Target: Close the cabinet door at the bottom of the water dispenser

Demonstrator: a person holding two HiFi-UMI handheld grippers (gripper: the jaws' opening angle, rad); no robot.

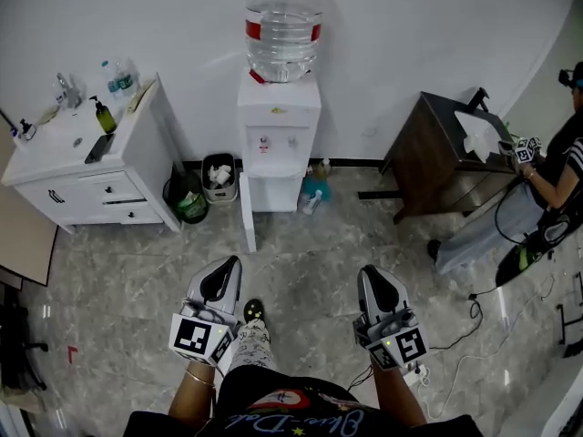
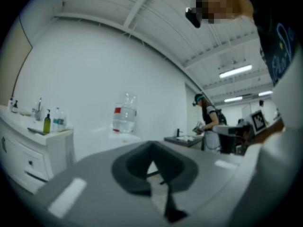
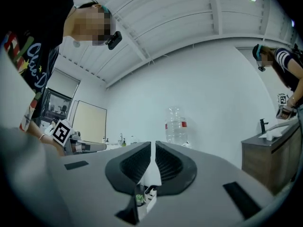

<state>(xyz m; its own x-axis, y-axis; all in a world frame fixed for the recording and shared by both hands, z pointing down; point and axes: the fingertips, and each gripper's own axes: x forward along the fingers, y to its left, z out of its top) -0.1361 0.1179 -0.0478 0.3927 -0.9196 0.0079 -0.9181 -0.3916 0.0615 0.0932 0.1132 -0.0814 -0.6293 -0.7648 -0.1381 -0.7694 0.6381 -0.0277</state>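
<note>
The white water dispenser (image 1: 278,135) stands against the far wall with a large clear bottle (image 1: 283,21) on top. Its bottom cabinet door (image 1: 247,221) is swung open towards me on the left side, seen edge-on. Both grippers hover low in the head view, well short of the dispenser, holding nothing. My left gripper (image 1: 232,264) looks shut and my right gripper (image 1: 367,271) shows only a thin slit between its jaws. The left gripper view shows the left gripper (image 2: 152,148) under the bottle (image 2: 124,117). In the right gripper view, the right gripper (image 3: 152,148) points at the bottle (image 3: 176,126).
A white vanity cabinet (image 1: 82,167) with bottles stands at the left. A small bin (image 1: 219,178) and a green item (image 1: 189,203) sit by the dispenser, a blue bottle (image 1: 314,192) at its right. A dark table (image 1: 437,153), a person (image 1: 556,180) and floor cables (image 1: 474,335) are at right.
</note>
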